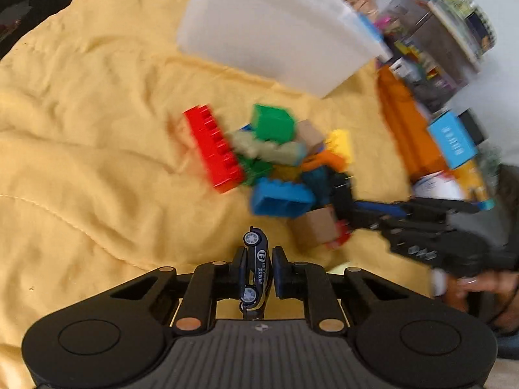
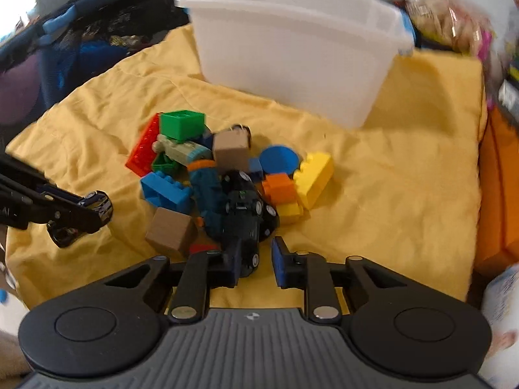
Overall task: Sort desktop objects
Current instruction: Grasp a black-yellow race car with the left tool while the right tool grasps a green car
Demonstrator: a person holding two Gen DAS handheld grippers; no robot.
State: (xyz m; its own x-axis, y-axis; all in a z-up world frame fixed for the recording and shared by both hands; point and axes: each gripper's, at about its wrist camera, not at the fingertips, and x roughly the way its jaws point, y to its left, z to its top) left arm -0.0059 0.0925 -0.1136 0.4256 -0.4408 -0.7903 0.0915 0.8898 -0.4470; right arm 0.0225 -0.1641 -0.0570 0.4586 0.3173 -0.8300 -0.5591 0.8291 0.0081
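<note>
The left claw (image 1: pixel 258 270) pinches a small dark blue toy car (image 1: pixel 256 269). The right claw (image 2: pixel 256 261) shows a gap beside a black toy car (image 2: pixel 245 214) on the pile, so that car may slip out.

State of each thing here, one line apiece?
Left hand-held gripper: shut on blue car.
Blue car: clamped, turned on its side.
Right hand-held gripper: around black car's rear, gap at one pad.
Black car: lying against blocks.
Blocks: heaped loose on cloth.
Bin: upright, open-topped.
</note>
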